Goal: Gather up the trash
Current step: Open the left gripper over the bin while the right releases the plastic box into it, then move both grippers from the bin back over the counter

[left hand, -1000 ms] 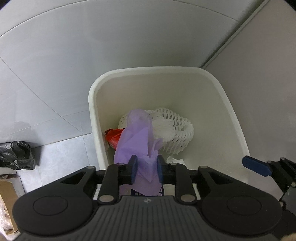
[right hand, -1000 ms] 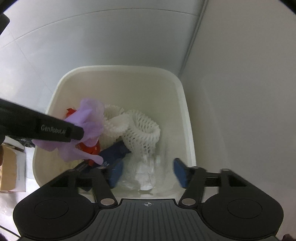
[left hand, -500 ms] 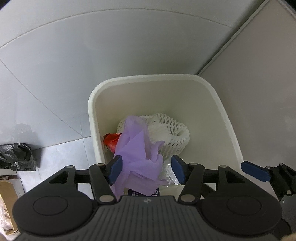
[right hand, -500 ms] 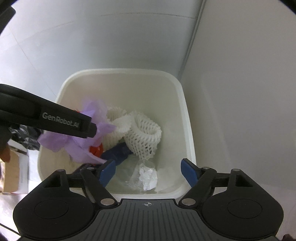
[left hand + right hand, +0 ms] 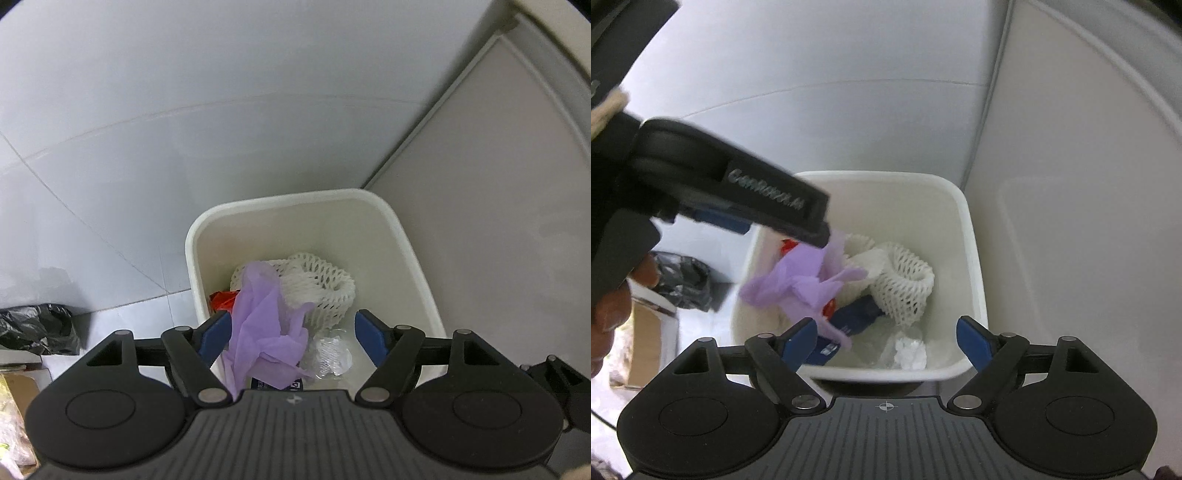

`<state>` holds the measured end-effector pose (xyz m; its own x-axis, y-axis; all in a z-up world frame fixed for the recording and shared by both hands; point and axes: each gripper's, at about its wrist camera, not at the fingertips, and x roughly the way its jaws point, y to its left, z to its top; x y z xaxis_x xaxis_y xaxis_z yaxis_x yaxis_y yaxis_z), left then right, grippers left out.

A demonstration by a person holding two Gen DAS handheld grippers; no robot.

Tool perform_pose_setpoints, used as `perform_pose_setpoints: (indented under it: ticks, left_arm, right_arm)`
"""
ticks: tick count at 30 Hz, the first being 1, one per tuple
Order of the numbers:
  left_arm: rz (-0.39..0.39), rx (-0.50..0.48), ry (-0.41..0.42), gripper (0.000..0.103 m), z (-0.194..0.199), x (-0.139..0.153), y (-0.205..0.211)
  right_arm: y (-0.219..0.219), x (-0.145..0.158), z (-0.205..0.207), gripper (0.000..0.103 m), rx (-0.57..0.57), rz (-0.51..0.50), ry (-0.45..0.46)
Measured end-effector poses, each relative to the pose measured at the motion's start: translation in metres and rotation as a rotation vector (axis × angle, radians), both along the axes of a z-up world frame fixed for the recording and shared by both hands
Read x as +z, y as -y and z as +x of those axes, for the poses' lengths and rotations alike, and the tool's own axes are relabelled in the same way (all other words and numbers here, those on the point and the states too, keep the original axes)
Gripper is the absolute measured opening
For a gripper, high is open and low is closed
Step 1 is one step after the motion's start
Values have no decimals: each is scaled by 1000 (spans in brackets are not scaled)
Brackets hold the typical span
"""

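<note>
A white bin [image 5: 280, 206] stands below both grippers. My left gripper [image 5: 291, 338] hangs over its near left corner with its jaws opening. A crumpled purple paper [image 5: 266, 325] lies between them, against the left pad, and no pad presses on it. In the right wrist view the purple paper [image 5: 805, 280] sits just under the left gripper's tip [image 5: 820, 229]. My right gripper [image 5: 886, 341] is above the bin's near rim [image 5: 960, 206], jaws opening, nothing between them. Inside lie a white foam net [image 5: 905, 291], a red wrapper [image 5: 221, 299], a blue packet [image 5: 853, 317] and a white tissue wad [image 5: 910, 352].
A black plastic bag [image 5: 37, 328] lies on the floor left of the bin, beside a cardboard box [image 5: 646, 343]. A grey panel [image 5: 480, 221] rises right of the bin and a pale tiled wall stands behind it. A person's hand [image 5: 613, 295] holds the left gripper.
Both grippers have risen away from the bin, which looks smaller now. The left jaws went from shut on the purple paper to wide apart. The right jaws spread a little wider.
</note>
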<state>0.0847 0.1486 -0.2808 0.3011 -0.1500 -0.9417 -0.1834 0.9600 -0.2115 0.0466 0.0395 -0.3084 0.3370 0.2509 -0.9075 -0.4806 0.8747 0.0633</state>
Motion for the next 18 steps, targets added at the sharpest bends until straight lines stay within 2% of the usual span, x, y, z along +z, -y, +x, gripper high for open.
perform_pose_setpoints:
  ticks: [8, 13, 18]
  left_arm:
    - [-11, 28, 61, 84, -12, 51, 1]
    - [10, 24, 79, 89, -21, 77, 1]
    - [24, 45, 83, 90, -29, 104, -4]
  right_arm:
    - [3, 51, -23, 85, 54, 36, -15]
    - [9, 87, -32, 85, 95, 65, -33]
    - [20, 132, -40, 85, 147, 85, 4]
